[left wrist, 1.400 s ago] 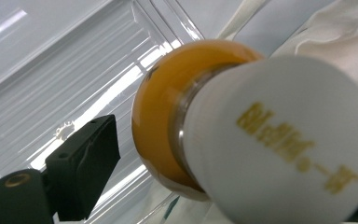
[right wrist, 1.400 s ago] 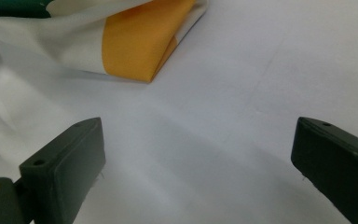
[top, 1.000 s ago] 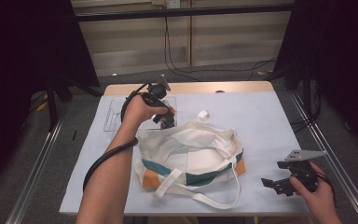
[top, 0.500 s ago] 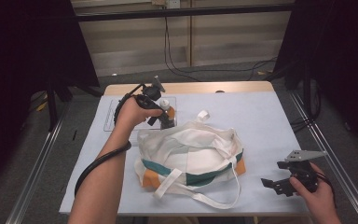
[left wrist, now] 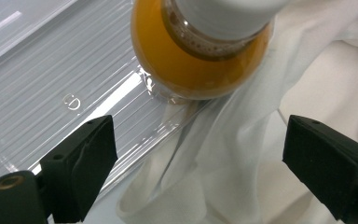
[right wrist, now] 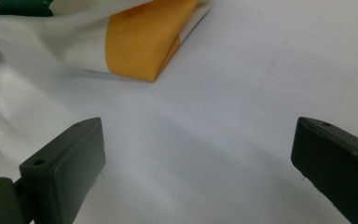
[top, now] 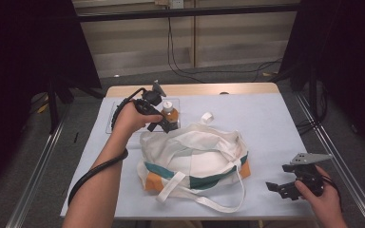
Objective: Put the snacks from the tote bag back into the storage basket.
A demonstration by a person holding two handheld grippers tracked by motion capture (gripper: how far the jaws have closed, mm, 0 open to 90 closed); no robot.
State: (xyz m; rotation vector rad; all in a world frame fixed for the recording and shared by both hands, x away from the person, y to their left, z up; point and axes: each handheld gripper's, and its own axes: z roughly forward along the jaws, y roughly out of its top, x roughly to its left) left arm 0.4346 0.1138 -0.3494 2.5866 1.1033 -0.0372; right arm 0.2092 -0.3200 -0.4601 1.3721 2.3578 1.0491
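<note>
My left forearm reaches up from the near edge of the table toward its far left part, wrist bent so that my left gripper (top: 164, 124) tips downward beside the bottle (top: 170, 114). My right hand rests low near the near right corner, holding the right gripper (top: 279, 186) roughly level and pointing left toward the bag (top: 195, 159).

In the left gripper view the jaws stand wide apart with nothing pressed between them. The bottle (left wrist: 200, 51), filled with orange liquid and topped with a white cap, sits beyond the jaw tips, ahead of the gap rather than inside it, and I see no contact between it and either jaw. It stands on a clear ribbed tray (left wrist: 51, 70) at the far left of the table, right where the tray meets the white cloth of the bag (left wrist: 242, 154); the cloth runs under the gap between the jaws.

The right gripper's jaws are also spread wide and clamp nothing. In the right gripper view they frame bare table surface (right wrist: 242, 93), with the orange corner of the bag (right wrist: 144, 42) lying ahead, well apart from both jaws.

From the high view, the bag lies slumped in the middle of the table, its straps trailing toward the near edge, and the bottle stands just beyond its far left rim.
</note>
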